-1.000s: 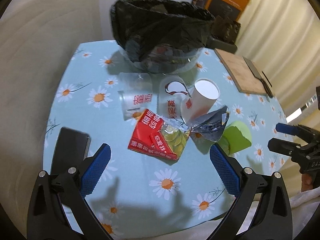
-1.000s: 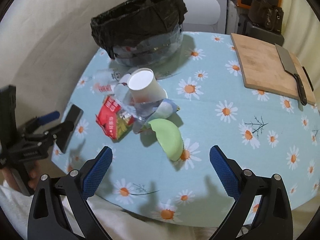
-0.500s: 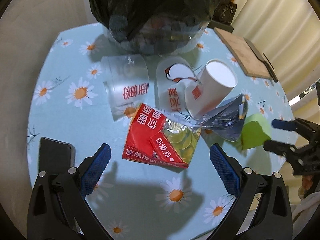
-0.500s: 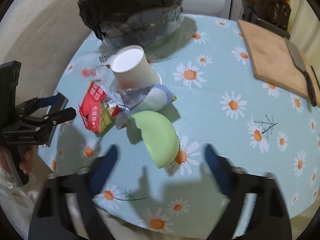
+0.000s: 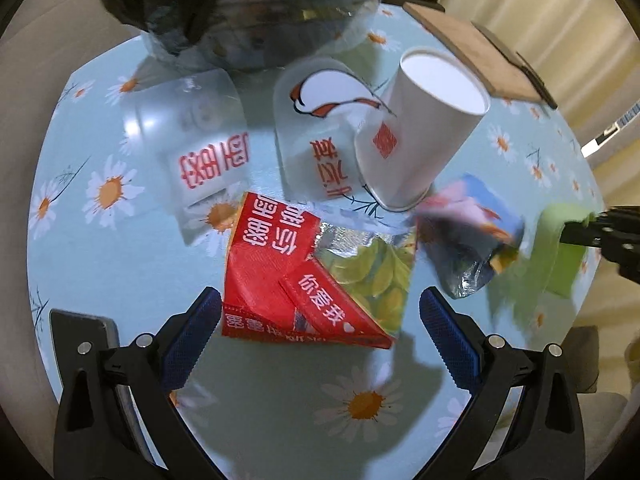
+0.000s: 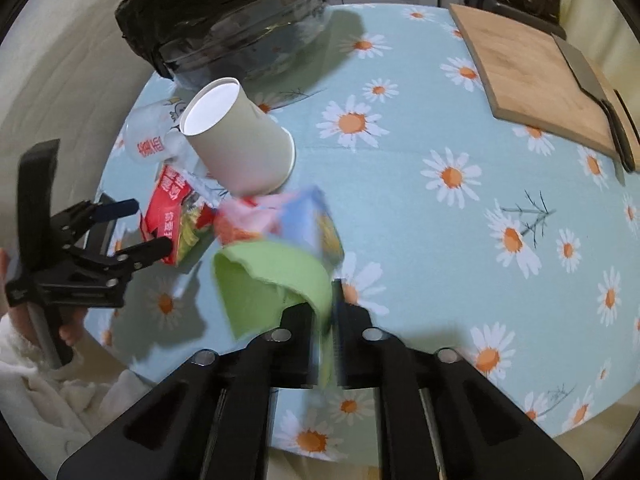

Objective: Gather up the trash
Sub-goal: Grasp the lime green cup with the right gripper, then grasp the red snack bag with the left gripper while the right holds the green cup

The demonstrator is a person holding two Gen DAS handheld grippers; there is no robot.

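Observation:
A pile of trash lies on the daisy tablecloth before a black-lined trash bin. My left gripper is open, its blue pads either side of a red snack packet. Behind it lie two clear plastic cups, a white paper cup and a silver-blue wrapper. My right gripper is shut on the edge of a green paper piece, which also shows in the left wrist view. The bin, paper cup and red packet show in the right wrist view.
A dark phone lies at the table's near left edge. A wooden cutting board with a cleaver sits at the far right. The table's rounded edge runs close in front of both grippers.
Both grippers moved in toward the pile. My right gripper went from wide open to shut on the green paper. The silver-blue wrapper shifted. My left gripper stayed open, now closer around the red packet.

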